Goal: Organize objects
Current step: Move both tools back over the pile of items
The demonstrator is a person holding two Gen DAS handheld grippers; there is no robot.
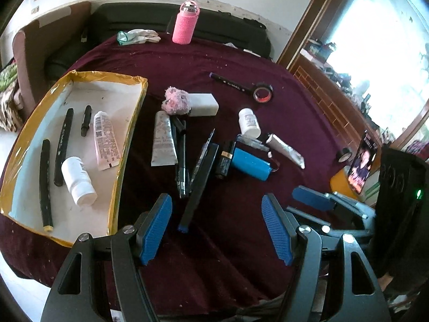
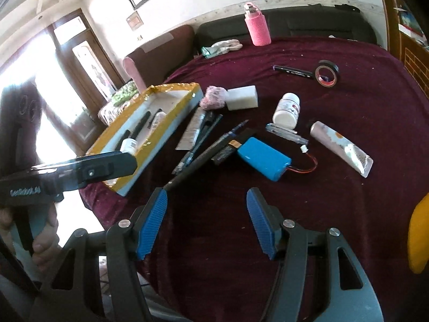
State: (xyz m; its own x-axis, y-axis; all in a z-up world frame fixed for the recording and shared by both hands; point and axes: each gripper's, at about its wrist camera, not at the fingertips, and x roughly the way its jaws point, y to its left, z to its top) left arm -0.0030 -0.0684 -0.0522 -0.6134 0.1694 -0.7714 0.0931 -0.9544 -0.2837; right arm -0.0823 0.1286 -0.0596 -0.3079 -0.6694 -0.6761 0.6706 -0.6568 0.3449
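Left tool (image 1: 217, 230): jaws apart, blue ribbed pads, nothing between them. Right tool (image 2: 206, 221): jaws apart, likewise empty. Both hang above the near edge of the maroon-covered desk (image 1: 295, 102). Just beyond lies a long black bar (image 1: 199, 185), then a blue battery pack (image 2: 261, 158) with red leads, touching a small black-and-gold box (image 1: 224, 161). Left of the pile sits a gold-rimmed tray (image 1: 128, 145) containing three black markers, a white bottle (image 1: 77, 179) and a pink tube (image 1: 104, 139); its print is illegible. Farther back: a white block (image 1: 203, 104), a tape roll (image 1: 263, 93), a pink bottle (image 1: 185, 24).
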